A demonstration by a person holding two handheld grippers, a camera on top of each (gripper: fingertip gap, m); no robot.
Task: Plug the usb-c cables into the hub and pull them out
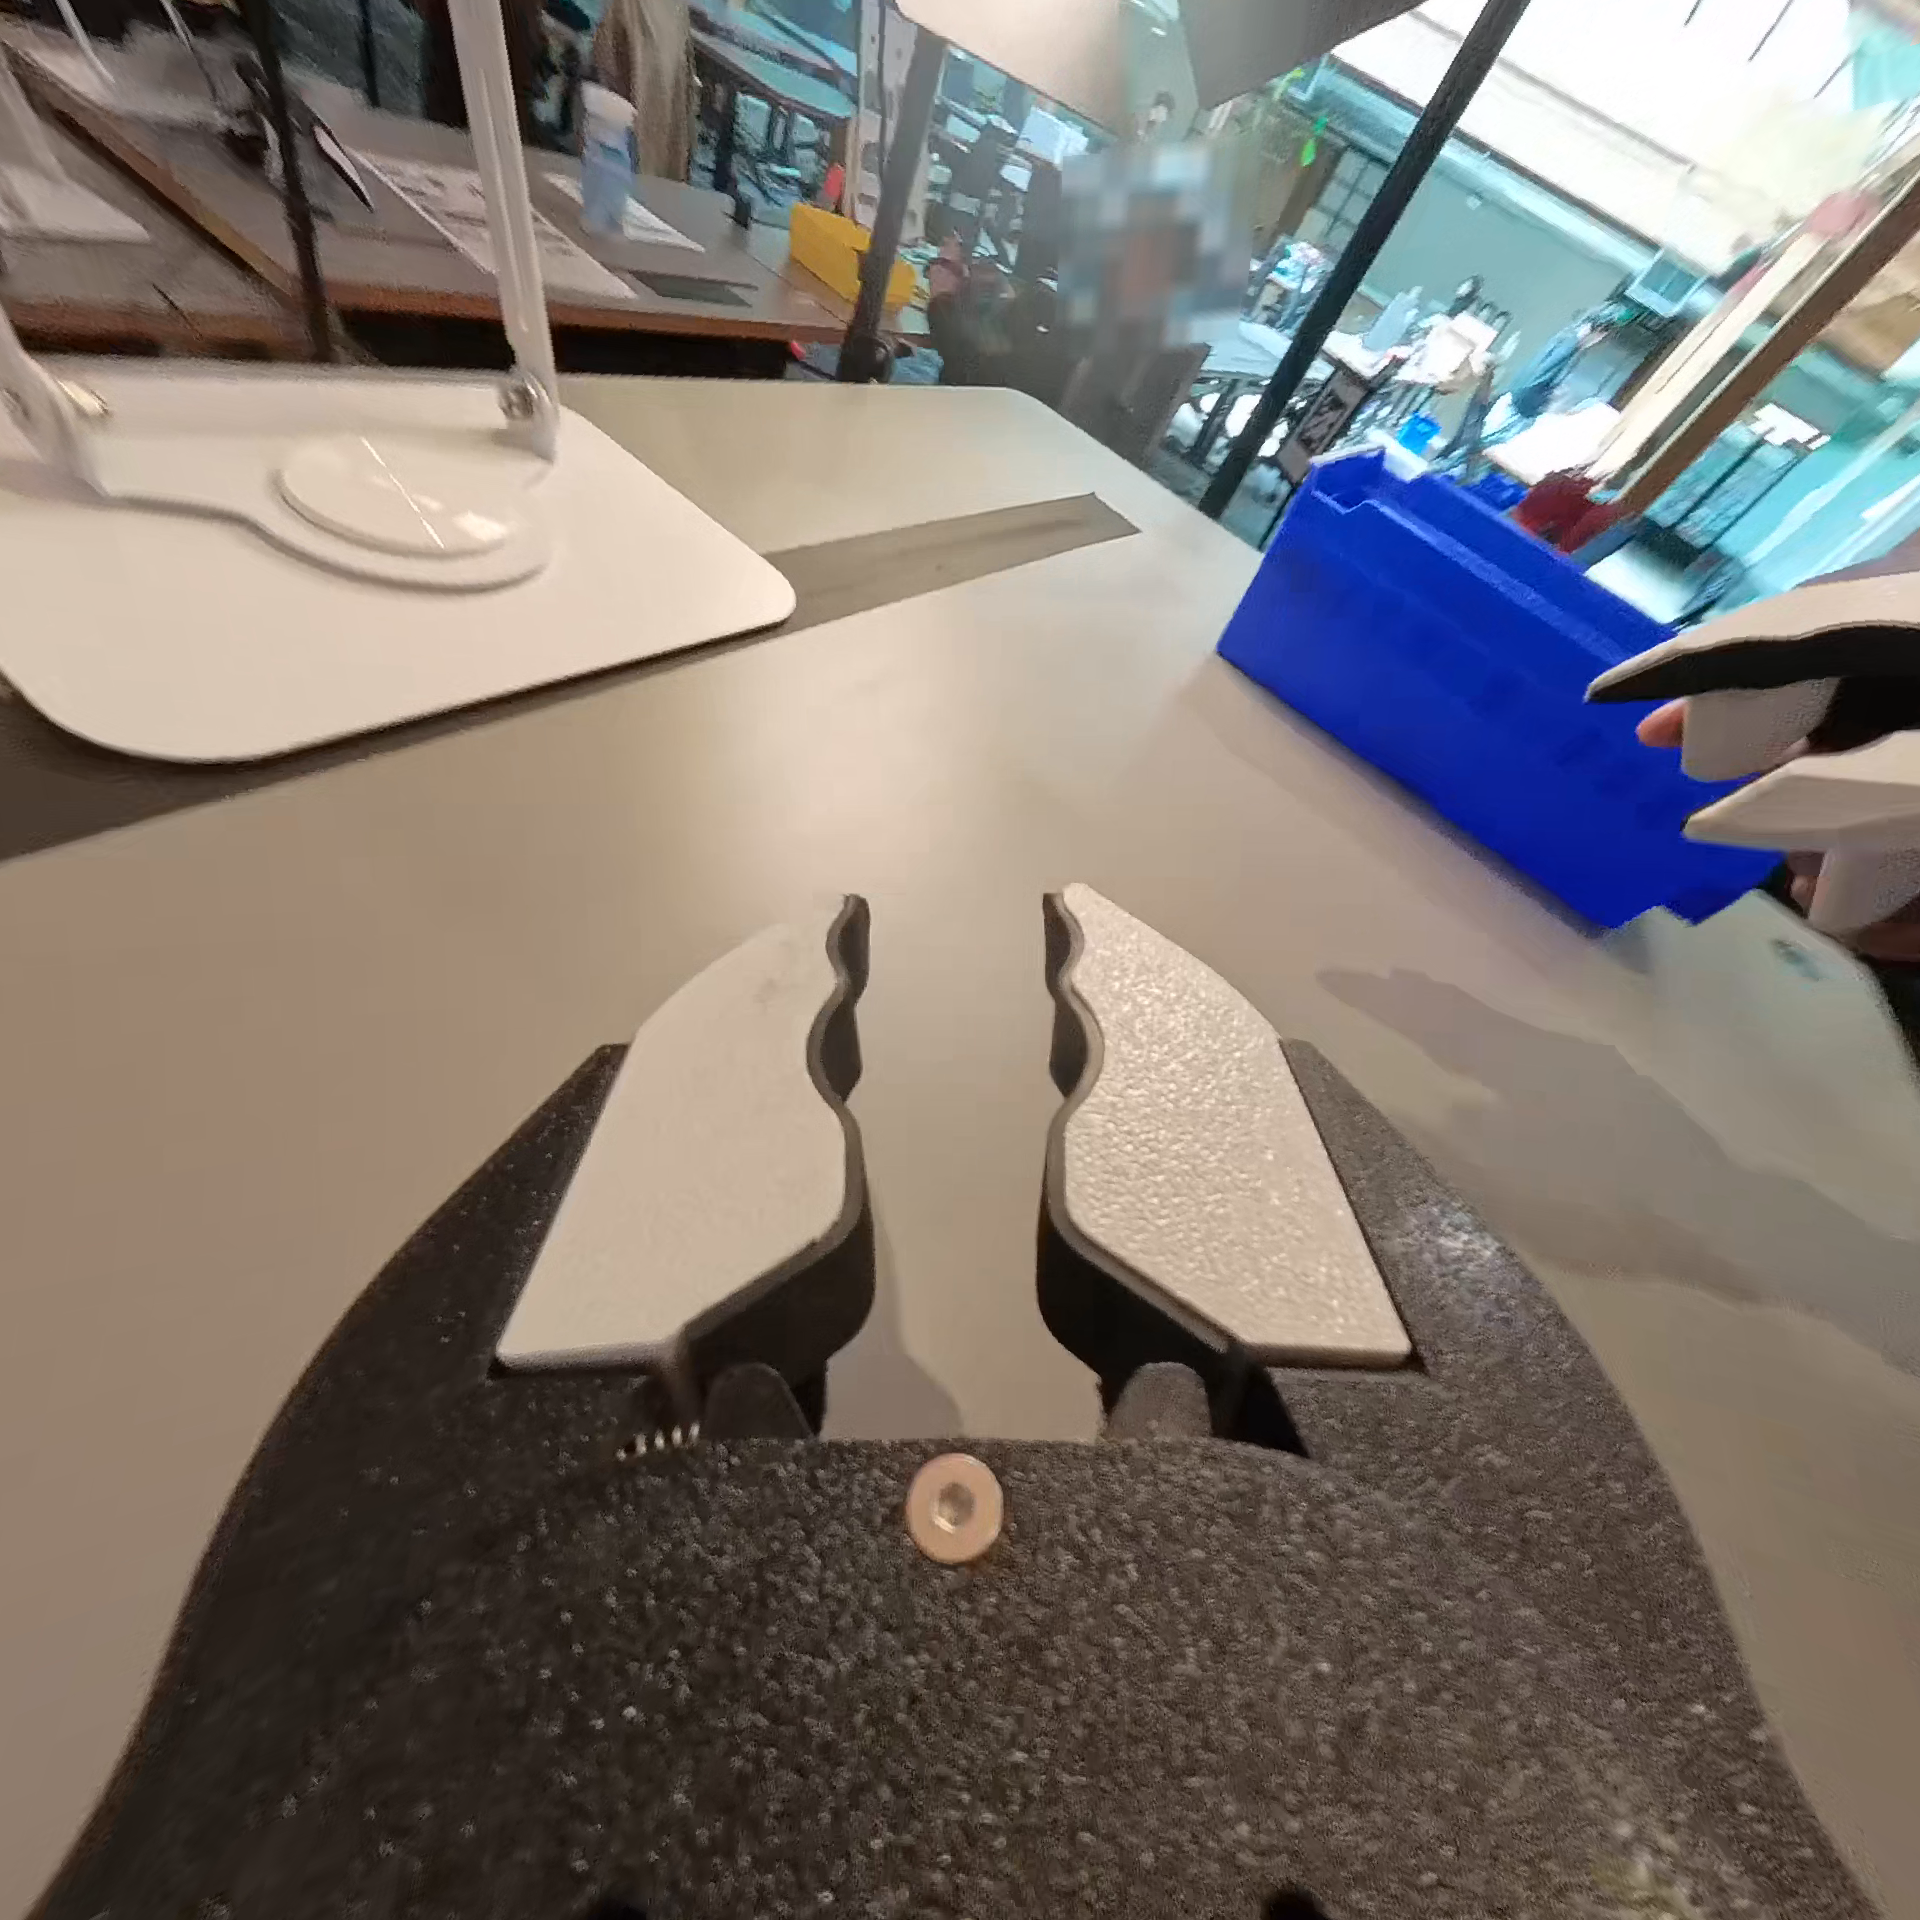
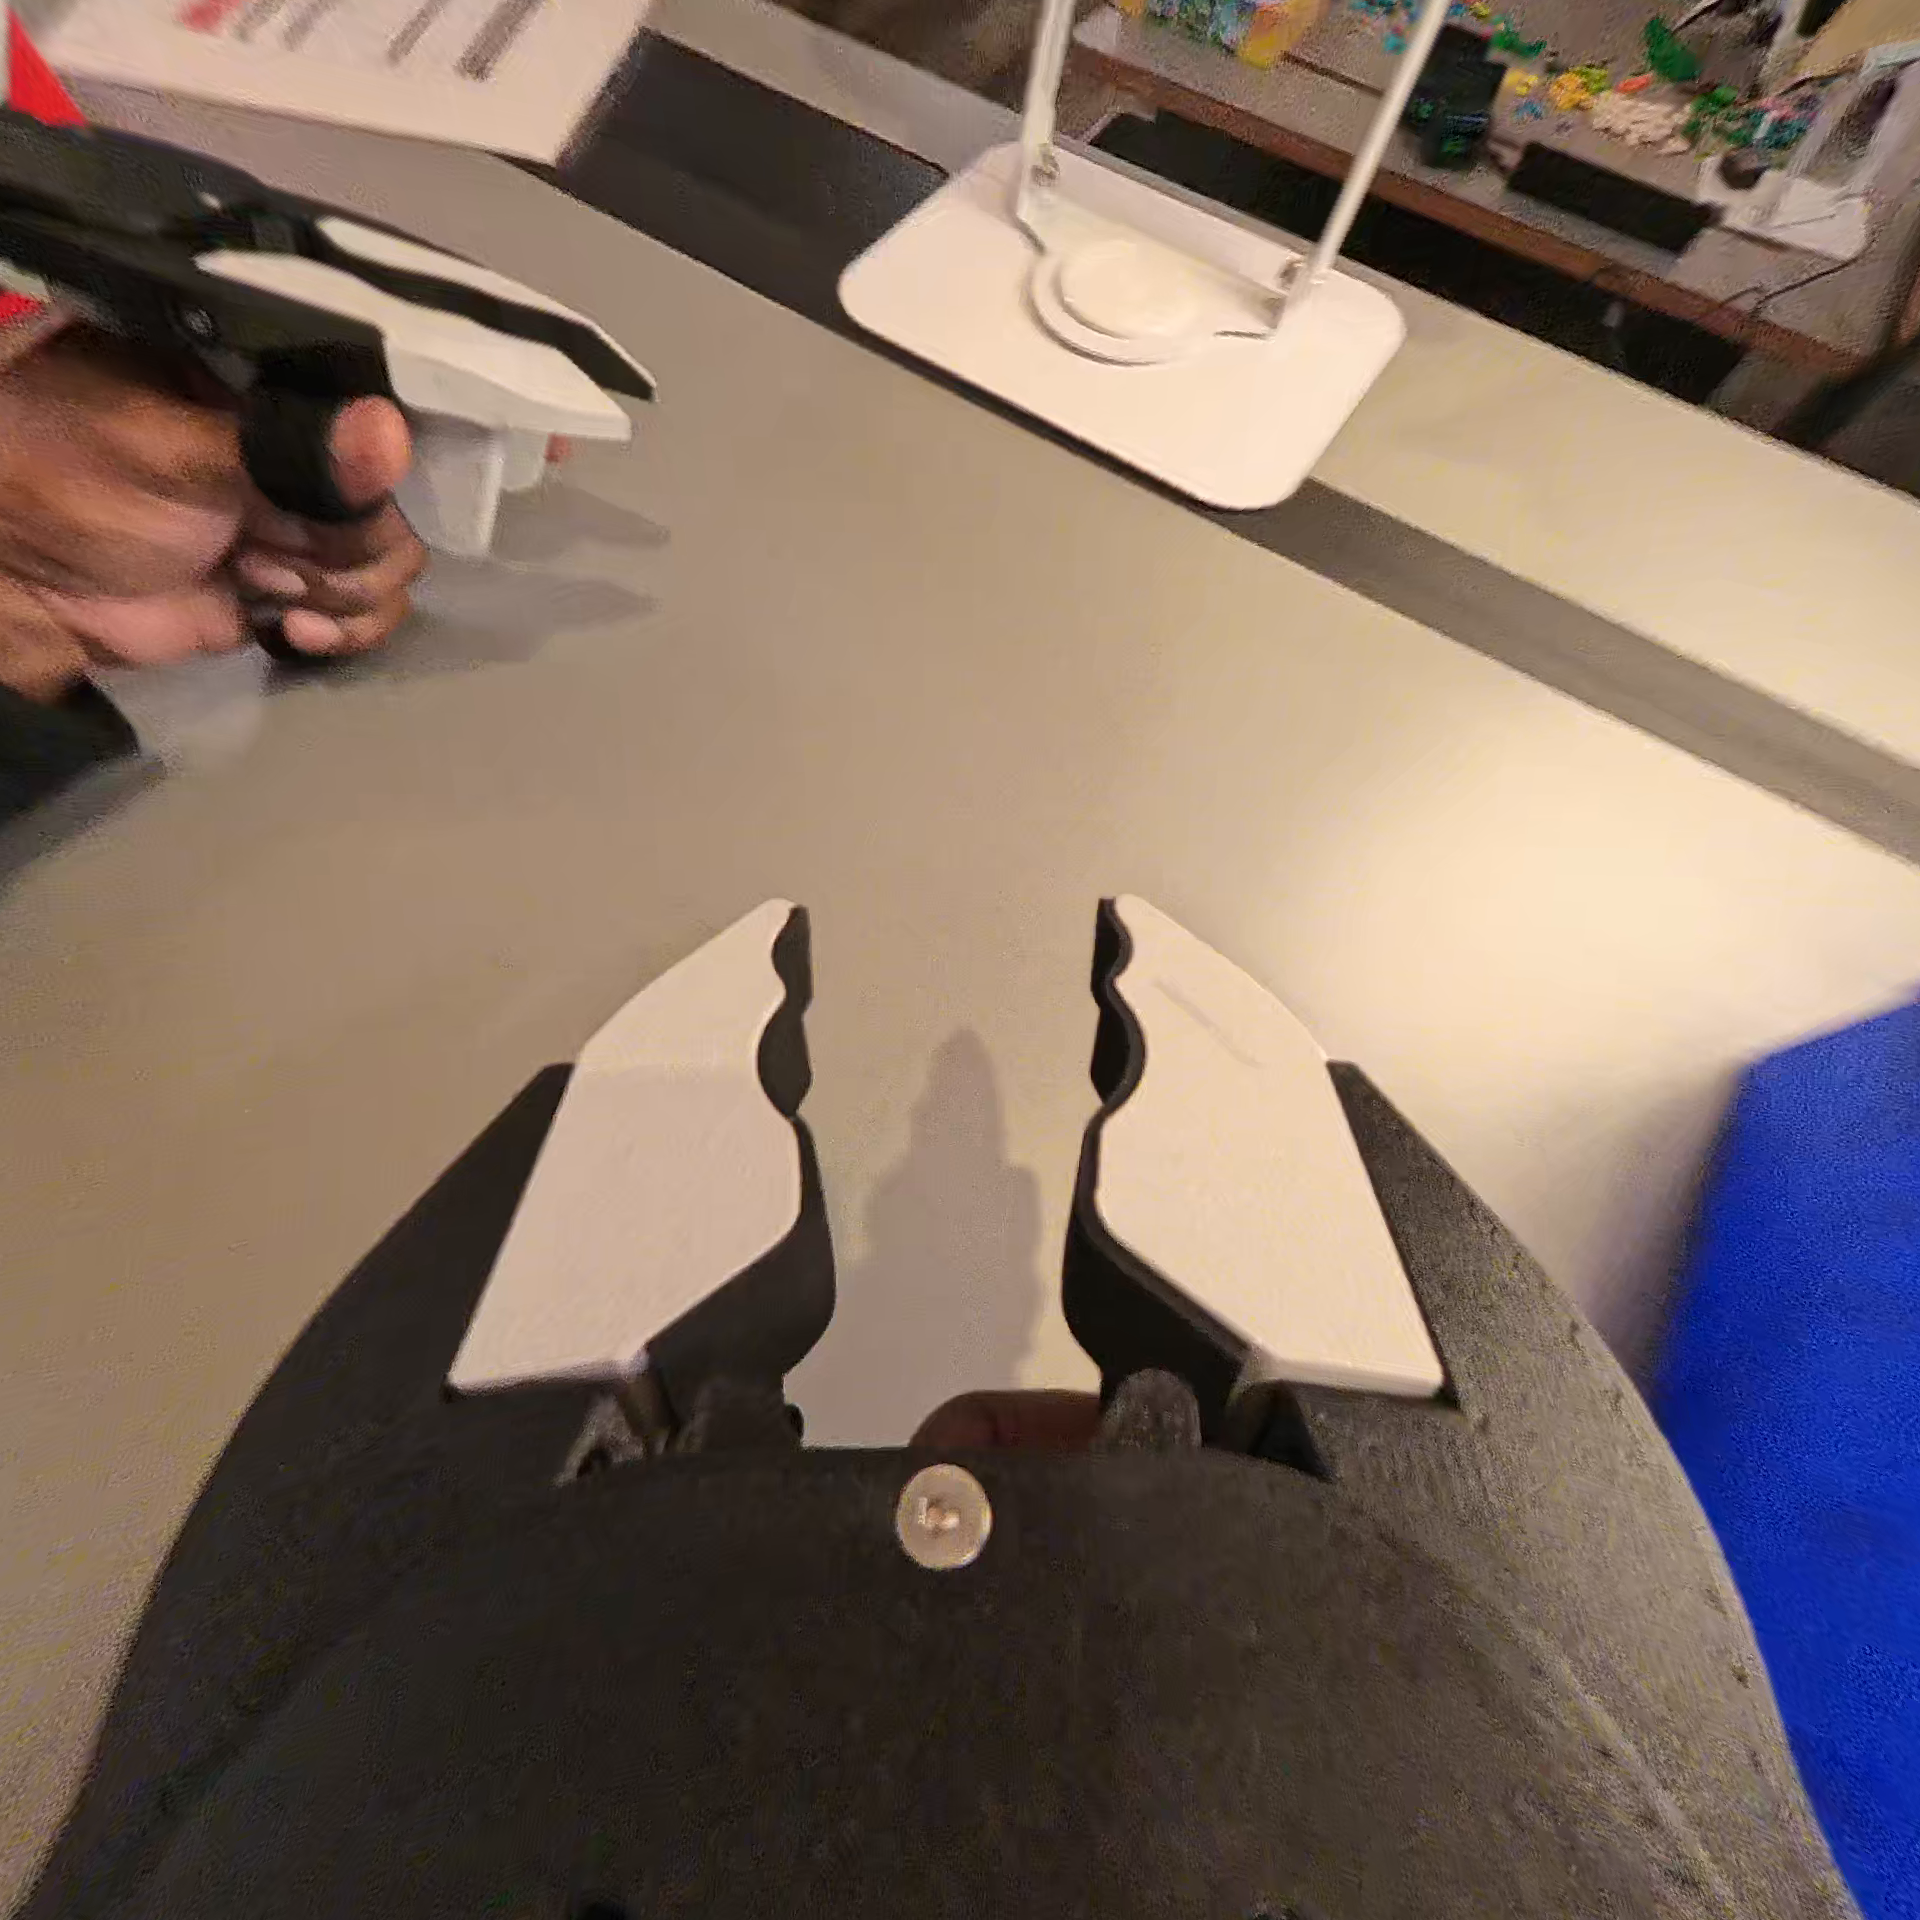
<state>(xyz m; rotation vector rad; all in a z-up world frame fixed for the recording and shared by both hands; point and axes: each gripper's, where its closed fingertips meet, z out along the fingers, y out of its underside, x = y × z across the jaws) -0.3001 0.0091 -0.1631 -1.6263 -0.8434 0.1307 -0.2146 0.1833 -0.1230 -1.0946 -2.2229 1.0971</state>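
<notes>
No hub and no usb-c cable shows in either view. My left gripper [image 1: 956,904] is open and empty above the bare grey table [image 1: 623,831]. My right gripper [image 2: 951,914] is open and empty above the same table [image 2: 831,675]. The right gripper also shows at the right edge of the left wrist view [image 1: 1642,758], in front of the blue bin. The left gripper shows at the upper left of the right wrist view [image 2: 634,400], held by a hand [image 2: 156,540].
A blue plastic bin [image 1: 1455,665] stands on the table at the right; it also shows at the right edge of the right wrist view [image 2: 1808,1351]. A white lamp base [image 1: 364,582] stands at the far left, seen too in the right wrist view [image 2: 1122,343]. Other tables lie beyond. The left gripper's tips are roughly 20 cm from the right gripper's.
</notes>
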